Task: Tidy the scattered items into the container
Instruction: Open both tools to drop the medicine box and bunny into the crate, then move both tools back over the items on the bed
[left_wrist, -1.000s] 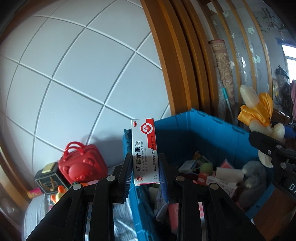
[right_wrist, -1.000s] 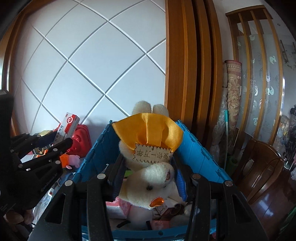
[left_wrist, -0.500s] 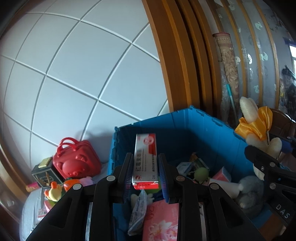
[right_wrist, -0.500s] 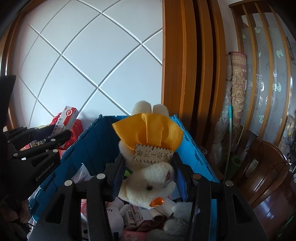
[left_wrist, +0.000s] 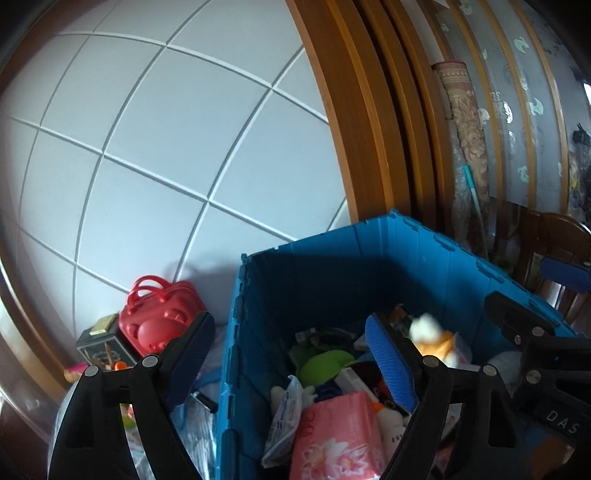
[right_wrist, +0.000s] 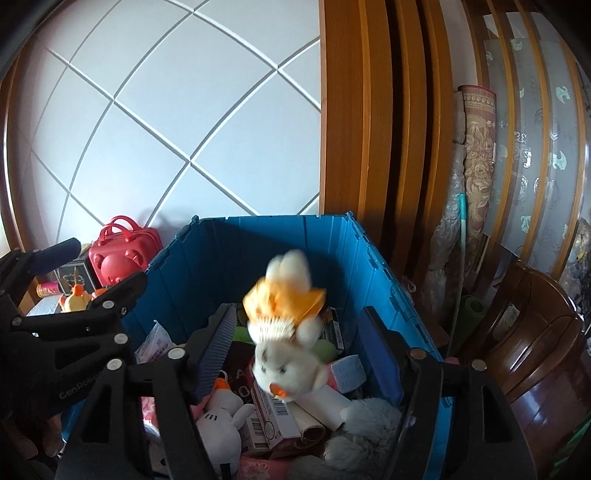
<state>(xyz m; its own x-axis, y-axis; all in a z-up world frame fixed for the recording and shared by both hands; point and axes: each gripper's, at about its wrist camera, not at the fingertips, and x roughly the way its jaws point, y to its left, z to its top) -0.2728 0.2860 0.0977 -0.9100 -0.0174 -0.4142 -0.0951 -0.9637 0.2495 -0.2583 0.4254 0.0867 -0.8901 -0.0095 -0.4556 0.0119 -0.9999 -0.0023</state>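
The blue crate (left_wrist: 332, 280) (right_wrist: 240, 258) stands against the white panelled wall, full of toys and packets. My left gripper (left_wrist: 288, 325) hangs over its left rim, its jaws opening wide with nothing between them. The red-and-white ointment box cannot be picked out among the crate's contents. My right gripper (right_wrist: 299, 314) is over the crate, its jaws opening. A white plush rabbit with an orange bow (right_wrist: 288, 332) (left_wrist: 432, 332) is blurred and loose between the pads, which do not touch it. Each gripper shows at the edge of the other's view, left (right_wrist: 103, 264) and right (left_wrist: 524, 282).
Left of the crate sit a red bear-shaped case (left_wrist: 159, 321) (right_wrist: 122, 254), a dark box (left_wrist: 99, 347) and an orange duck toy (right_wrist: 75, 297). A pink tissue pack (left_wrist: 336, 439) lies in the crate. To its right are a wooden chair (right_wrist: 535, 350) and a rolled mat (right_wrist: 476, 166).
Both grippers moved over the crate and opened. The ointment box has left the left jaws. The plush rabbit has been let go and is dropping into the crate.
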